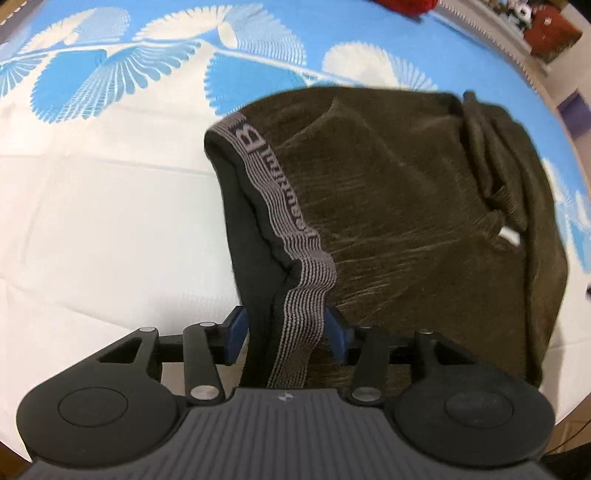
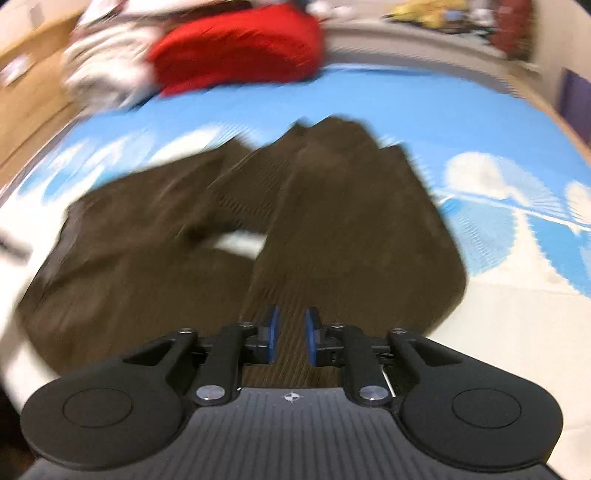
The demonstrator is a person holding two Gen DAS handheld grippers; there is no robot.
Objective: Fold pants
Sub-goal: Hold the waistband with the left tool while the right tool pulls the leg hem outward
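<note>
Dark brown corduroy pants (image 1: pixel 406 206) lie bunched on the blue-and-white patterned sheet (image 1: pixel 92 206). Their grey striped waistband (image 1: pixel 295 236) runs down between the blue pads (image 1: pixel 234 326) of my left gripper (image 1: pixel 287 328). The jaws stand wide apart, open around the band and not pinching it. In the blurred right wrist view the pants (image 2: pixel 332 206) spread in rumpled folds, with the legs trailing left. My right gripper (image 2: pixel 293 334) hovers over the cloth with a narrow gap between its pads (image 2: pixel 273 332). Only fabric below shows through the gap.
A red garment (image 2: pixel 236 44) and a white pile (image 2: pixel 103 74) lie at the far end of the bed. Wooden furniture (image 2: pixel 29 92) stands on the left. A cluttered shelf (image 1: pixel 546 33) runs along the far right edge. White sheet (image 1: pixel 92 206) lies left of the pants.
</note>
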